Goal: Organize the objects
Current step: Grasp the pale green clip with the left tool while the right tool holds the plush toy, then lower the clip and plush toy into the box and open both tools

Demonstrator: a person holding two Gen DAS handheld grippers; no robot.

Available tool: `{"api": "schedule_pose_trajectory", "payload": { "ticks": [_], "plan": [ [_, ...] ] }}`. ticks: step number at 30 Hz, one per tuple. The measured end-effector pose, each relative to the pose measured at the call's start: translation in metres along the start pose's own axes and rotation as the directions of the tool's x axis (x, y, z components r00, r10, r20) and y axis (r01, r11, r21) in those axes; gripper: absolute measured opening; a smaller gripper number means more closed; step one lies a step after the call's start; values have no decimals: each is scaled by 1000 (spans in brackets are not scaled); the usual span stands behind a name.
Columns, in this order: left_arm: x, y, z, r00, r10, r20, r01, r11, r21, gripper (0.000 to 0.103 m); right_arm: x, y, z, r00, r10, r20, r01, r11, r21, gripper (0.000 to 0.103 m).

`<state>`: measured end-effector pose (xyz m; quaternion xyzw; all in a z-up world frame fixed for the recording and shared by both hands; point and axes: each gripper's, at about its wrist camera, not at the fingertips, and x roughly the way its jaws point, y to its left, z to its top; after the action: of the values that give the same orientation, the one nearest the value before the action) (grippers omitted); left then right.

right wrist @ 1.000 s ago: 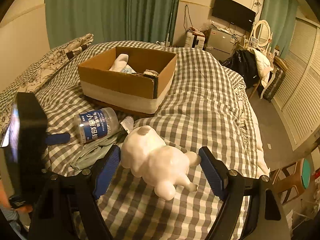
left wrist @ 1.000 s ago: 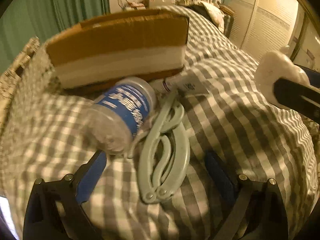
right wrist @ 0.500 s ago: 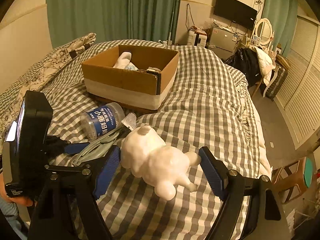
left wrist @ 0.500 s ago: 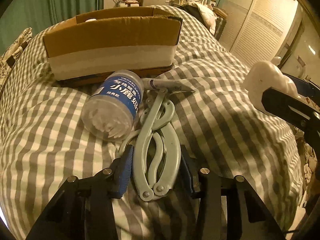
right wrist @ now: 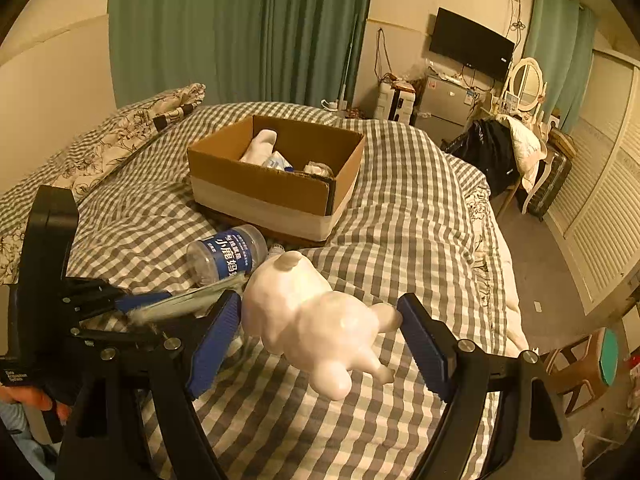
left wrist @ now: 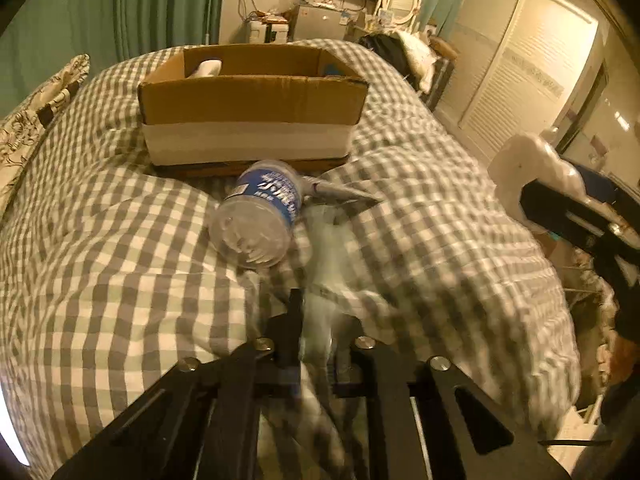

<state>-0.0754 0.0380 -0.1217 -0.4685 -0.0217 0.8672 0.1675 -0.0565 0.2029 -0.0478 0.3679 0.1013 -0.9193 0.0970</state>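
Observation:
My left gripper is shut on the pale green clip tool, which is blurred and lifted off the checked bed; it also shows in the right wrist view. My right gripper is shut on a white animal figurine, held above the bed; the figurine shows at the right of the left wrist view. A plastic bottle with a blue label lies in front of the open cardboard box. A small tube lies beside the bottle.
The box holds a white item and some small things. A floral pillow lies at the bed's left edge. Beyond the bed are green curtains, a fridge, a TV, a chair with clothes and louvred wardrobe doors.
My left gripper closed on the green clip tool and lifted it up and back from the bed. My right gripper kept hold of the figurine and rose slightly.

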Motion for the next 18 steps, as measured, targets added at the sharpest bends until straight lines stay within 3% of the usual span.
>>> {"api": "schedule_pose_trajectory", "payload": {
  "ticks": [11,18],
  "plan": [
    [-33,-6,5,996,2,89,-3,1000,12,8,-23,0,1,999,-7,37,7,1000,-8,80],
    [-68,-5,29,981,3,195,-5,1000,7,8,-35,-1,13,997,-6,76,8,1000,-21,80]
  ]
}}
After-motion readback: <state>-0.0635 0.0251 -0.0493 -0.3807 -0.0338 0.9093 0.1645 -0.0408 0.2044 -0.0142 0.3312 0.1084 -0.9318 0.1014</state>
